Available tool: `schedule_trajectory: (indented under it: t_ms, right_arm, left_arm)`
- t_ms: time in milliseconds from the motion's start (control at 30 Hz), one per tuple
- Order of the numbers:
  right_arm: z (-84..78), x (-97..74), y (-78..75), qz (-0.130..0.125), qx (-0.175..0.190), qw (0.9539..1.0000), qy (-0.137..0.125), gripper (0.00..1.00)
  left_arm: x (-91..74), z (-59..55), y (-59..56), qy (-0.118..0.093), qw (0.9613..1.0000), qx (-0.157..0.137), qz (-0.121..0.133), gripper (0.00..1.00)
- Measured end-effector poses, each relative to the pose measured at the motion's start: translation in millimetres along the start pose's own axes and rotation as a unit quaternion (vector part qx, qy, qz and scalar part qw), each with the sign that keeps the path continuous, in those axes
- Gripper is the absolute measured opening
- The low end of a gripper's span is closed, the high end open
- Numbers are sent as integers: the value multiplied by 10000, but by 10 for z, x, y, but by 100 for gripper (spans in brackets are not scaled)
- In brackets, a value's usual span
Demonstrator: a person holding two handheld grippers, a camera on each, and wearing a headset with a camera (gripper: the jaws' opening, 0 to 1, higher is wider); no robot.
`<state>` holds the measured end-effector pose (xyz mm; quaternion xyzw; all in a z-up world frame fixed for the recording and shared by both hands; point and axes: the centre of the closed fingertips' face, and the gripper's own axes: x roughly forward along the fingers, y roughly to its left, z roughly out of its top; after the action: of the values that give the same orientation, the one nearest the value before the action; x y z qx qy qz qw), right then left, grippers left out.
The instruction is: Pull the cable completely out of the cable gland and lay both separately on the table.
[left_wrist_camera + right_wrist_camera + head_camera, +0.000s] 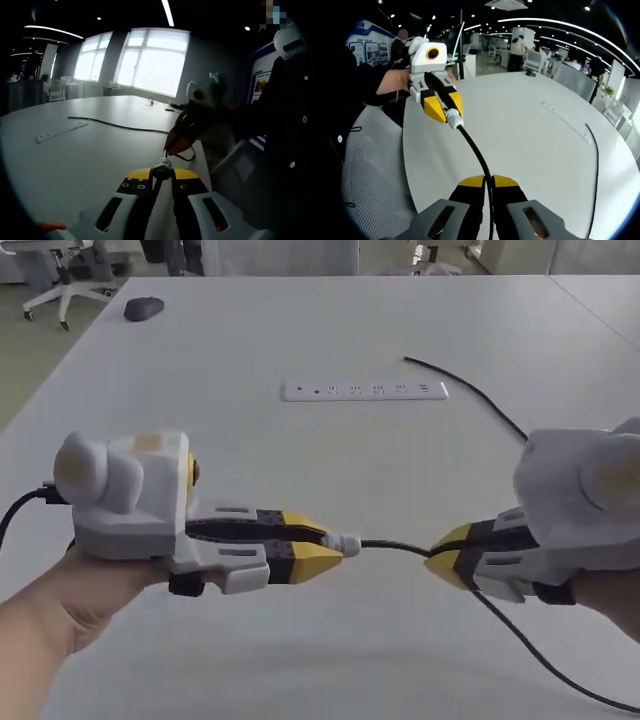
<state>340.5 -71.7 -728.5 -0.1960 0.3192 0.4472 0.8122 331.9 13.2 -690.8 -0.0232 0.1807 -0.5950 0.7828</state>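
Note:
My left gripper [335, 550] is shut on a white cable gland [345, 543], held above the table near the front. A black cable [395, 546] runs out of the gland to my right gripper [440, 558], which is shut on it a short way along. In the left gripper view the gland [162, 167] sits between the yellow tips, and the right gripper [175, 142] faces it. In the right gripper view the cable [475, 150] rises from the closed tips to the gland [454, 119] in the left gripper [444, 112]. The cable's loose end [545, 660] trails off to the lower right.
A white power strip [365, 391] lies mid-table with its black cord [470, 390] curving right. A dark mouse [144, 308] rests at the far left. Office chairs stand beyond the white table [300, 460]. A person stands close behind the grippers in both gripper views.

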Motion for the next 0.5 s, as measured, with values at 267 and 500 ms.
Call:
schedule_trajectory:
  t_ms: [267,500]
  right_arm:
    - [-204,-102,-140,-201,211,9995,141,0]
    - [-382,-131,-218,-346,273,9985,319,0]
  left_arm:
    - [15,0,-2,-13,10000,0,-5,15]
    - [6,-3,-16,19,10000,41,-1,15]
